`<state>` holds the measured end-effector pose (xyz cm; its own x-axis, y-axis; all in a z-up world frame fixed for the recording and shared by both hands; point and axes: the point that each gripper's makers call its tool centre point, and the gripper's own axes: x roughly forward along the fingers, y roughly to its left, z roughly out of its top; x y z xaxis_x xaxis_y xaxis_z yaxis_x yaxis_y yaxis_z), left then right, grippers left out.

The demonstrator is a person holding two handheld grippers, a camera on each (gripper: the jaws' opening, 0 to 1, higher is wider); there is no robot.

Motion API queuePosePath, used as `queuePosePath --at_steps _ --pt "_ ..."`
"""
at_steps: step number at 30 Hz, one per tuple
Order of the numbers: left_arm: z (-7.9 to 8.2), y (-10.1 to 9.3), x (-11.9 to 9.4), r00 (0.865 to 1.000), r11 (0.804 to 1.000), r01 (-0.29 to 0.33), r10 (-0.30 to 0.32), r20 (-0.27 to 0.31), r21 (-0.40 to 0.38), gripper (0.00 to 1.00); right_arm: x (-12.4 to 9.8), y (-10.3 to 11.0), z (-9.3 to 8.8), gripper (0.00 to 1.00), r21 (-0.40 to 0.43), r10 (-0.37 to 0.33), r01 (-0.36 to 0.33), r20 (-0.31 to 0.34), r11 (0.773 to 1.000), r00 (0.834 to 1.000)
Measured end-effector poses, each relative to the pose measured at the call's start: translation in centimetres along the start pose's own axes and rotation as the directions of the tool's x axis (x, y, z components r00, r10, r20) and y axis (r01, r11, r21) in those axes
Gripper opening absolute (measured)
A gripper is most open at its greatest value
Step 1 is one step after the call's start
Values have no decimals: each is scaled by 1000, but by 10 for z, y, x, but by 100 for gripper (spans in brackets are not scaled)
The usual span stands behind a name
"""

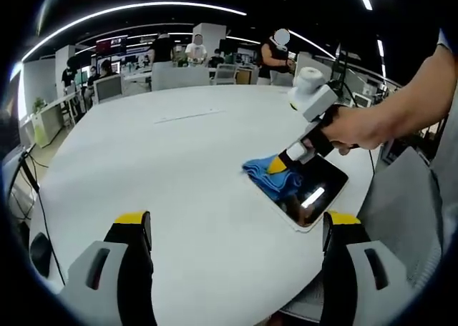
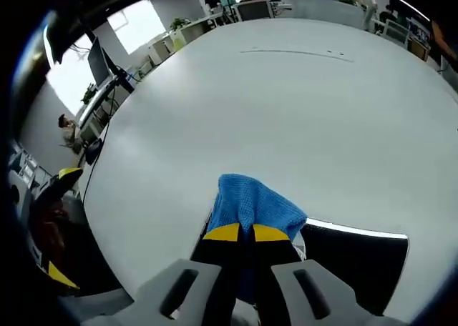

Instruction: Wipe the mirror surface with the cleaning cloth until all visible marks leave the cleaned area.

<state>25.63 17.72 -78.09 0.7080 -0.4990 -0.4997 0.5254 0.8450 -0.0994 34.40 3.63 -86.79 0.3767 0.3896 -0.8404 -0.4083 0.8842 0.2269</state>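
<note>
Closest to the lens in the right gripper view, the right claw (image 2: 238, 232) has its 2 yellow-tipped jaws pressed together on a fold of the blue cleaning cloth (image 2: 252, 204). The cloth bunches up just ahead of the tips and rests on the near-left end of the mirror (image 2: 358, 258). The mirror is a dark rectangle with a pale frame, lying flat on the white surface (image 2: 286, 111). From this claw its long axis runs away to the right, so most of the glass lies to that side of the cloth, and I judge that the wiping stroke must go that way.

In the left gripper view, the left claw (image 1: 236, 222) stands with its jaws wide apart and holds nothing. It is well apart from the mirror (image 1: 315, 190), which lies ahead and to its right, near the surface's curved edge. The right claw (image 1: 280, 163) is clearly the nearer one and presses the cloth (image 1: 268, 177) on the mirror's far end. A bright reflection shows on the glass; marks are too small to tell. Much open surface lies on the left of the mirror.
</note>
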Motion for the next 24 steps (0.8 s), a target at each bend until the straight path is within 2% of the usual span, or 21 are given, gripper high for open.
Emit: queuePosePath --at_steps 20,24 --pt "1 1 4 1000 1000 3 -3 -12 10 99 3 2 5 0 -20 8 -8 -14 1000 1000" --pt "6 1 4 1000 1000 3 -3 -6 14 99 2 3 3 0 -31 11 -12 -22 999 1000"
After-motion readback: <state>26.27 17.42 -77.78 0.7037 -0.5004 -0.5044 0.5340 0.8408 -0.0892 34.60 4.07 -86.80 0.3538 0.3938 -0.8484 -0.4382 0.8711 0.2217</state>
